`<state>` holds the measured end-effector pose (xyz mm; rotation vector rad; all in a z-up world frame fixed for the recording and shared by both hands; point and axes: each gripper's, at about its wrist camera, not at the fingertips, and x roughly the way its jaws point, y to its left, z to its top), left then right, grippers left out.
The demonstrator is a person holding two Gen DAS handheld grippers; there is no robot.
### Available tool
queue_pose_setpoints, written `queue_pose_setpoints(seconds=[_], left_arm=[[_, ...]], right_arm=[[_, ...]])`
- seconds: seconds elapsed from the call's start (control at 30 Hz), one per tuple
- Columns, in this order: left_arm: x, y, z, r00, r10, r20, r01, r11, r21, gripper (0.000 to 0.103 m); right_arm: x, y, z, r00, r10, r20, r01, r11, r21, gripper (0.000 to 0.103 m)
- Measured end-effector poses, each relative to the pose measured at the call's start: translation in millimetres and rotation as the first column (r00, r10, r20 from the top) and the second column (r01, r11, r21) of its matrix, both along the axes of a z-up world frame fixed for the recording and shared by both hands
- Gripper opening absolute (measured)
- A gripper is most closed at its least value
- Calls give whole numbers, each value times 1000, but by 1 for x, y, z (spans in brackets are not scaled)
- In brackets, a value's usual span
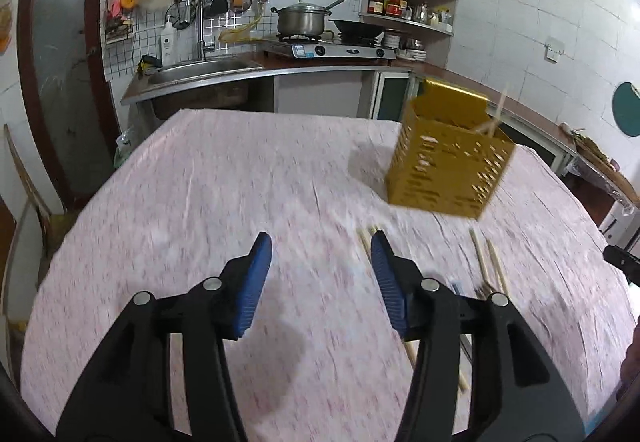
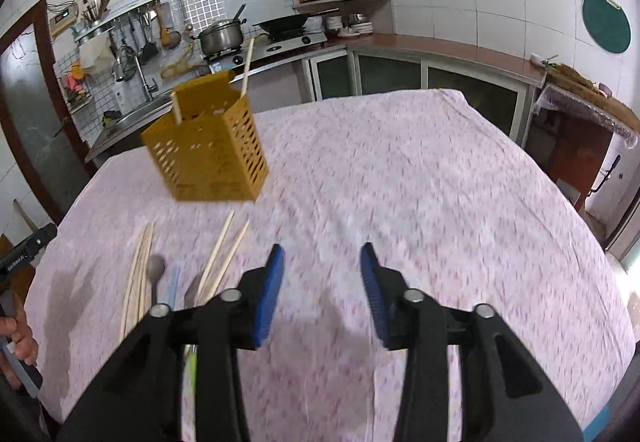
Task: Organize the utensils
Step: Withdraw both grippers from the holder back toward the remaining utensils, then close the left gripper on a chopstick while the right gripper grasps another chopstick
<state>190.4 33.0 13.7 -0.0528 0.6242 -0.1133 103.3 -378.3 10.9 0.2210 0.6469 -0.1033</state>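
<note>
A yellow perforated utensil holder (image 1: 450, 158) stands on the pink tablecloth, with chopsticks sticking out of it; it also shows in the right wrist view (image 2: 208, 146). Loose chopsticks (image 2: 224, 254) and more chopsticks (image 2: 138, 278) lie on the cloth in front of it, beside a spoon (image 2: 155, 270) and a blue-handled utensil (image 2: 174, 282). In the left wrist view, chopsticks (image 1: 490, 262) lie right of my left gripper (image 1: 322, 256), which is open and empty. My right gripper (image 2: 322, 266) is open and empty, to the right of the utensils.
The table (image 1: 200, 182) is covered with a pink cloth. Behind it are a sink (image 1: 192, 72), a stove with a pot (image 1: 300, 20) and a corner shelf (image 1: 408, 6). A counter (image 2: 460, 50) runs along the right wall.
</note>
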Motion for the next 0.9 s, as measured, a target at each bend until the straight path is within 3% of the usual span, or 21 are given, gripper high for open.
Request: queue_pose_setpoints(seconds=[0.2, 0.37, 0.5, 0.9], left_arm=[[-34, -2, -12, 1000, -4, -2, 4, 1000, 13, 52], [-32, 1, -19, 998, 18, -56, -17, 1000, 7, 53], [-14, -5, -22, 996, -14, -86, 15, 1000, 8, 53], [61, -39, -37, 980, -72, -186, 76, 997, 17, 53]], right_arm=[[-29, 2, -14, 1000, -20, -14, 20, 1000, 19, 48], [-37, 6, -15, 1000, -24, -17, 24, 1000, 17, 48], [-30, 13, -15, 1000, -18, -20, 18, 1000, 7, 48], [48, 29, -19, 997, 23, -77, -24, 1000, -11, 47]])
